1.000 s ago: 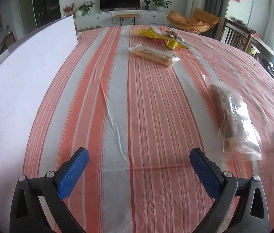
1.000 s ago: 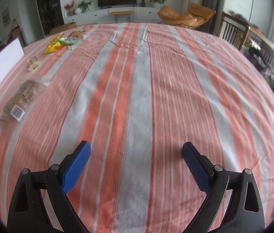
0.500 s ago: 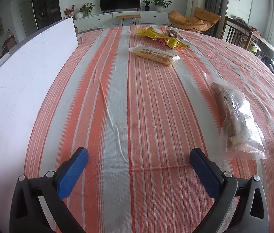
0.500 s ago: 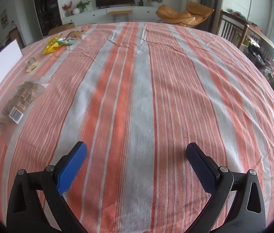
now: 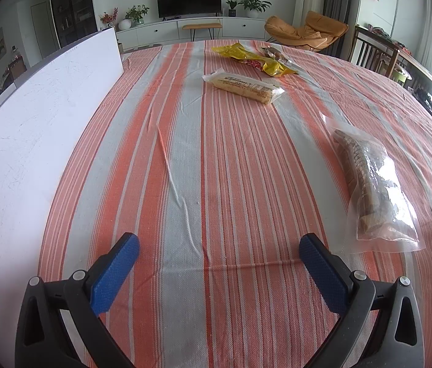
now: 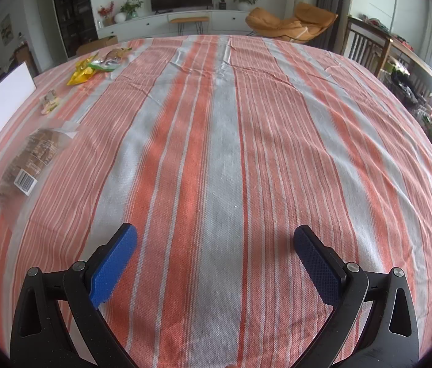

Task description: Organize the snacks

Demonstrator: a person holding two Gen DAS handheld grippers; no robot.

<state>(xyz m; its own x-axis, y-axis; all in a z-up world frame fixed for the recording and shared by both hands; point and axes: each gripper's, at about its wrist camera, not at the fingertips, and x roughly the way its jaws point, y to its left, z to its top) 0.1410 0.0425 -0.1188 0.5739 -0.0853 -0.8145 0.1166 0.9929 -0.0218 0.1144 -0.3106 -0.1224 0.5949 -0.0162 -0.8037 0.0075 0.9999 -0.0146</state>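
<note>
Snacks lie scattered and none is in my grip: my left tool [image 5: 219,253] has its blue-padded jaws wide apart over bare striped cloth, and my right tool [image 6: 216,245] has just finished opening its own, with nothing between them. Nearest my left tool, off to its right, is the clear plastic bag of brown biscuits [image 5: 372,184], flat on the orange-and-grey striped tablecloth [image 5: 216,153] covering the worktop. Further out lies the pale oblong packet of wafers in clear wrap [image 5: 243,86], and beyond it, near the far edge, the crumpled yellow wrapper [image 5: 246,58] with a small brownish packet [image 5: 274,52] just beside it. A large white board [image 5: 32,141] stands along the left side. I judge the sorting hardly begun: four items are spread apart, ungrouped, and all of them remain to be gathered.
</note>
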